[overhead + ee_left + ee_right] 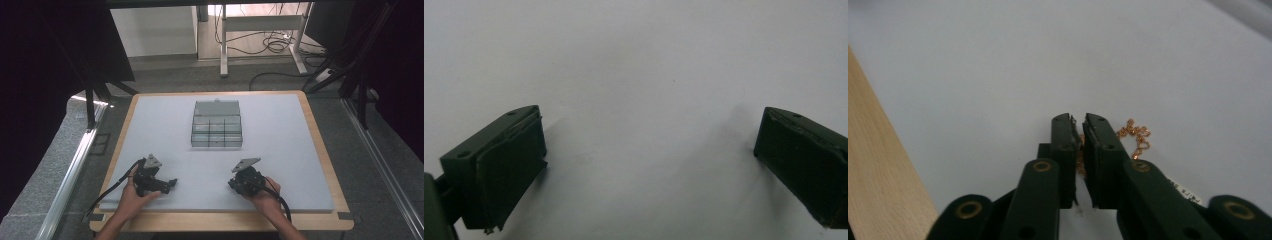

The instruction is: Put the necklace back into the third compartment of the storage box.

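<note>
My right gripper [1081,120] is shut on a thin copper-coloured chain [1135,137]. The chain runs through the narrow gap between the jaws and loops out on the grey mat [998,60] to their right. A small white printed tag [1185,192] lies by the right jaw. In the high view this right gripper [232,184] rests low on the mat near the front, held by a hand. My left gripper [651,125] is open wide over bare mat with nothing between its pads. From above, the left gripper [173,182] sits at the front left, also in a hand.
A clear plastic compartment box [217,146] stands mid-mat, its lid [217,107] folded back away from me. The mat [280,150] lies on a wooden table [320,145], whose front edge [878,175] runs close to the right gripper. Dark stands and cables surround the table.
</note>
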Tool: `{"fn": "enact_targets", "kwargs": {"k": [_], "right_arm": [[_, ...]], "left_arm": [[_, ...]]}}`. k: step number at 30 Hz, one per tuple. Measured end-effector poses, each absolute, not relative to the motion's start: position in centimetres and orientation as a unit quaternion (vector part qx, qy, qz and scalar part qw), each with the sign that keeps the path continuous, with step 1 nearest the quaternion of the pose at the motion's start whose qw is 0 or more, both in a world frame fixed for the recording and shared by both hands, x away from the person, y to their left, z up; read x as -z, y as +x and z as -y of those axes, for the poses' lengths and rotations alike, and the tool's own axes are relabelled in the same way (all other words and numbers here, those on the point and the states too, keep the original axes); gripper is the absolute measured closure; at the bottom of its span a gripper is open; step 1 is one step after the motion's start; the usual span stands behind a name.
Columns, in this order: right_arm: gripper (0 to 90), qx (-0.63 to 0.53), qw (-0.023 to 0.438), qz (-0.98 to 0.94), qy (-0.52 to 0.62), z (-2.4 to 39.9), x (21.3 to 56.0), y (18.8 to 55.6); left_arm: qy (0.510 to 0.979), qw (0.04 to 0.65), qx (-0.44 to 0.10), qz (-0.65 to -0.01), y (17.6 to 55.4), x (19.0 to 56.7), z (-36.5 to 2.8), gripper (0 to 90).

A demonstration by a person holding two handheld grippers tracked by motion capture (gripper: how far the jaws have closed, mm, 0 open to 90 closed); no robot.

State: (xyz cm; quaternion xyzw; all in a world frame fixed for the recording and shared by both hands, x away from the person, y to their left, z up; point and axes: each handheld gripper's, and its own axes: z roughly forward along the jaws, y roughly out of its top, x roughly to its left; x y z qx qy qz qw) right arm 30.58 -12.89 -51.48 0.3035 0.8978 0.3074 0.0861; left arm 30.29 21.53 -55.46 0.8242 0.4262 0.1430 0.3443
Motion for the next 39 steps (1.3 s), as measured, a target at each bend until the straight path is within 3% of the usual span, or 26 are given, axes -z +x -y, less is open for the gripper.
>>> {"fn": "enact_targets", "kwargs": {"k": [39], "right_arm": [[87.7,-0.347,0.094,-0.879,0.313,14.2,49.4,30.7]], "left_arm": [[0.824,0.344,-0.143,-0.426,30.3,55.5,-21.5,0.0]]}}
